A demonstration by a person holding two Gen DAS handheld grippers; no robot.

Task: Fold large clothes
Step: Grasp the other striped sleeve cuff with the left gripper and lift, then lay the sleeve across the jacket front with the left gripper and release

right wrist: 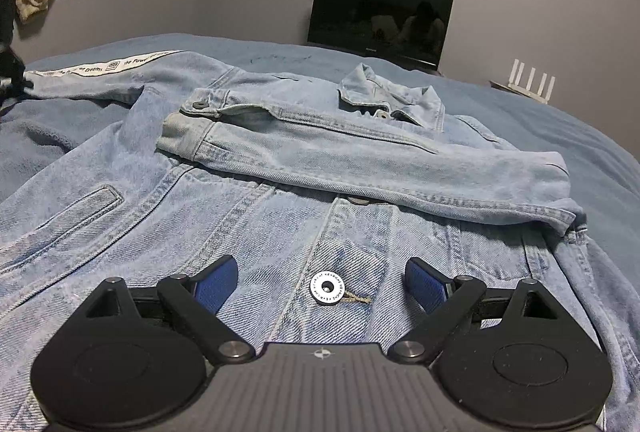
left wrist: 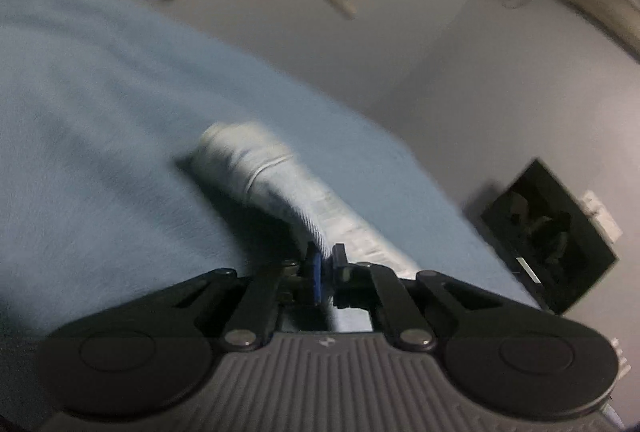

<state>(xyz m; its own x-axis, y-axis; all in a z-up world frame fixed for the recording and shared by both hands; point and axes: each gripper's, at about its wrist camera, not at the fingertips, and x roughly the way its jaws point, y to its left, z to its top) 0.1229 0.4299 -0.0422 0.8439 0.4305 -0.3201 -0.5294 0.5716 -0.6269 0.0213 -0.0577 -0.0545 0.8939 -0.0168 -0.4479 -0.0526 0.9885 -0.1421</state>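
Left wrist, blurred: left gripper (left wrist: 326, 264) clenched on the denim sleeve (left wrist: 280, 183), which runs off toward 11 o'clock over the blue blanket (left wrist: 100, 91).

Right wrist: right gripper (right wrist: 320, 280) released, pads spread either side of a white button (right wrist: 327, 287) on the denim jacket (right wrist: 240, 191); one sleeve folded across the chest, collar (right wrist: 384, 91) at 12 o'clock, monitor (right wrist: 380, 15) beyond.

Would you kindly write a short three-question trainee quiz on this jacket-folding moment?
1. True or false: the right tongs stand open above the denim jacket.
2. What do the left tongs pinch? A) collar B) sleeve C) blanket
3. Fill in: one sleeve lies folded across the jacket's ____.

Key: 1 true. 2 B, pale sleeve fabric runs into the shut pads. 3 chest, below the collar.
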